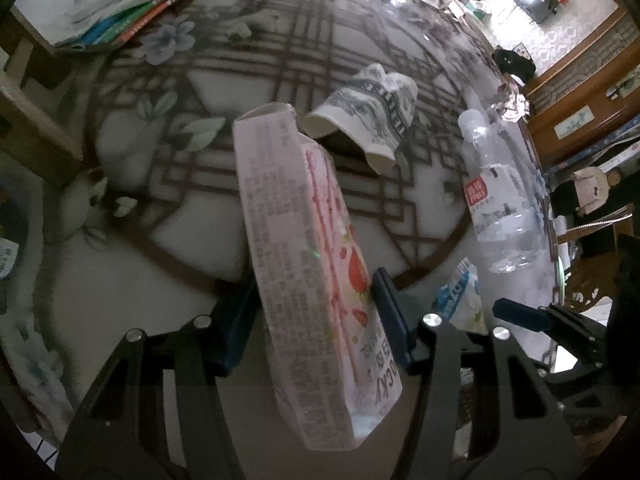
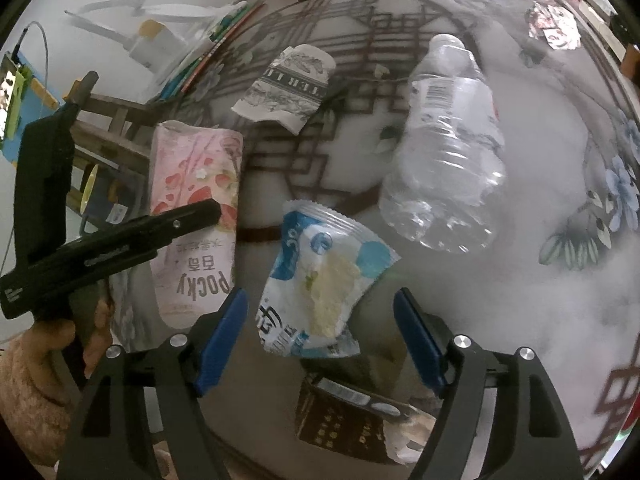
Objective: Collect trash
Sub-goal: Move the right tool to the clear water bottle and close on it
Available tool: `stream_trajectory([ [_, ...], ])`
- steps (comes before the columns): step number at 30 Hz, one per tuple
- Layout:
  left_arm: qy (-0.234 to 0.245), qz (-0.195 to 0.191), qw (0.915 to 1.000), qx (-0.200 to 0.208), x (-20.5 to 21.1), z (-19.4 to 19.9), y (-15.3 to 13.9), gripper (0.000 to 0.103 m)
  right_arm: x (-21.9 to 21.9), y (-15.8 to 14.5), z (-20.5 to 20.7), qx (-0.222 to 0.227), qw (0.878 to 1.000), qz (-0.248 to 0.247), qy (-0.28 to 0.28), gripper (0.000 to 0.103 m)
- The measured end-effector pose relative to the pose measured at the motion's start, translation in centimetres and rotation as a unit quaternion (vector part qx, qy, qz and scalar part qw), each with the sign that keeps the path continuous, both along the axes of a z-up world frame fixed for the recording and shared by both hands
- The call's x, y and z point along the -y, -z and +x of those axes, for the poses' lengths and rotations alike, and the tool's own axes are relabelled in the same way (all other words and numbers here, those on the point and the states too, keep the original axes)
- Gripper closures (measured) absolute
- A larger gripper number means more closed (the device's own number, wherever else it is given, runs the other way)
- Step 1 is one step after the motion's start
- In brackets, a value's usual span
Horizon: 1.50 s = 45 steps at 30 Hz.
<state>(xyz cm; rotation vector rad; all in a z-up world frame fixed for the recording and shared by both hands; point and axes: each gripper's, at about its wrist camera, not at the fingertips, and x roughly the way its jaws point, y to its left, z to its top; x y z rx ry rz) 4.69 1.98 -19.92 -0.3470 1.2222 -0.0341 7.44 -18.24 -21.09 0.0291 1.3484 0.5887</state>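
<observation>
Left wrist view: the left gripper (image 1: 310, 320) is clamped on a pink snack box (image 1: 304, 280), its blue pads pressing the box's two broad faces, and the box stands tilted above the patterned round table (image 1: 168, 240). Beyond it on the table lie a crushed paper cup (image 1: 368, 116) on its side and a clear plastic bottle (image 1: 496, 208) to the right. A blue-and-white wrapper (image 1: 460, 296) shows just past the right finger. A stack of books (image 1: 132, 12) sits at the far left edge.

Right wrist view: the right gripper (image 2: 320, 340) has its jaws wide apart, hovering with the blue-and-white wrapper (image 2: 320, 280) between them and touching neither pad. The bottle (image 2: 444, 148) lies ahead to the right, the cup (image 2: 288, 88) farther back. The pink box (image 2: 196, 216) is at left, held up in the other gripper. A dark brown packet (image 2: 344, 420) lies near the bottom.
</observation>
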Motion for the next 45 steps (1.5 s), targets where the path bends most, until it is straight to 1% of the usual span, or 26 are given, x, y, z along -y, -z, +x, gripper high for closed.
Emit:
stream_trajectory([
  [3,-0.005,0.007,0.9999,0.006,-0.8,-0.3,-0.4,0.049,-0.2,-1.8,0.8,0.027,1.0,0.013,0.006,0.03],
  [4,-0.006,0.008,0.9999,0.007,-1.0,-0.3,-0.5,0.048,-0.3,-2.8,1.6,0.041,0.999,0.018,0.008,0.03],
  [5,-0.008,0.008,0.9999,0.007,-1.3,-0.4,-0.5,0.048,-0.5,-3.5,2.5,0.052,0.998,0.017,0.01,0.025],
  [6,-0.01,0.007,0.9999,0.005,-1.6,-0.5,-0.4,0.048,-0.6,-4.0,3.2,0.063,0.998,0.009,0.011,0.022],
  [7,-0.011,0.007,0.9999,0.004,-1.7,-0.5,-0.4,0.048,-0.8,-4.5,4.3,0.078,0.997,-0.01,0.013,0.018],
  [9,-0.012,0.007,0.9999,0.003,-2.0,-0.5,-0.3,0.048,-0.9,-4.7,6.3,0.097,0.994,-0.043,0.024,0.018],
  [13,-0.01,0.008,0.9999,0.006,-2.2,-0.3,-0.5,0.048,0.3,-4.4,8.8,0.094,0.993,-0.049,0.054,0.018],
  [18,-0.01,0.01,0.9999,0.009,-2.8,0.3,-0.8,0.048,1.9,-4.0,9.5,0.088,0.992,-0.045,0.076,0.018],
  [23,-0.005,0.007,0.9999,0.01,-2.9,1.2,-0.8,0.048,1.7,-3.7,9.5,0.082,0.992,-0.054,0.079,0.018],
  [29,0.009,0.008,0.9996,0.024,-2.6,1.8,-1.6,0.048,2.5,-3.7,10.0,0.083,0.991,-0.056,0.087,0.018],
  [34,0.006,0.004,0.9998,0.018,-3.1,1.8,-1.3,0.048,2.5,-3.6,11.1,0.082,0.991,-0.057,0.087,0.018],
  [37,0.001,0.003,0.9999,0.014,-3.6,1.7,-1.0,0.048,2.6,-2.8,12.0,0.072,0.991,-0.063,0.094,0.018],
  [39,0.0,0.002,0.9999,0.012,-3.9,1.7,-0.9,0.048,2.7,-2.1,12.5,0.059,0.991,-0.061,0.101,0.019],
  [41,-0.001,0.001,0.9999,0.011,-4.2,1.8,-0.8,0.048,2.5,-1.5,12.8,0.051,0.992,-0.059,0.1,0.033],
  [42,-0.001,0.001,1.0,0.01,-4.3,1.8,-0.8,0.048,2.2,-1.0,12.9,0.046,0.992,-0.066,0.096,0.036],
  [43,-0.002,0.001,1.0,0.009,-4.3,1.9,-0.7,0.048,2.0,-0.8,12.9,0.044,0.992,-0.069,0.093,0.044],
  [45,-0.001,0.001,1.0,0.01,-4.5,2.1,-0.8,0.048,1.4,-0.3,13.0,0.039,0.993,-0.071,0.085,0.045],
])
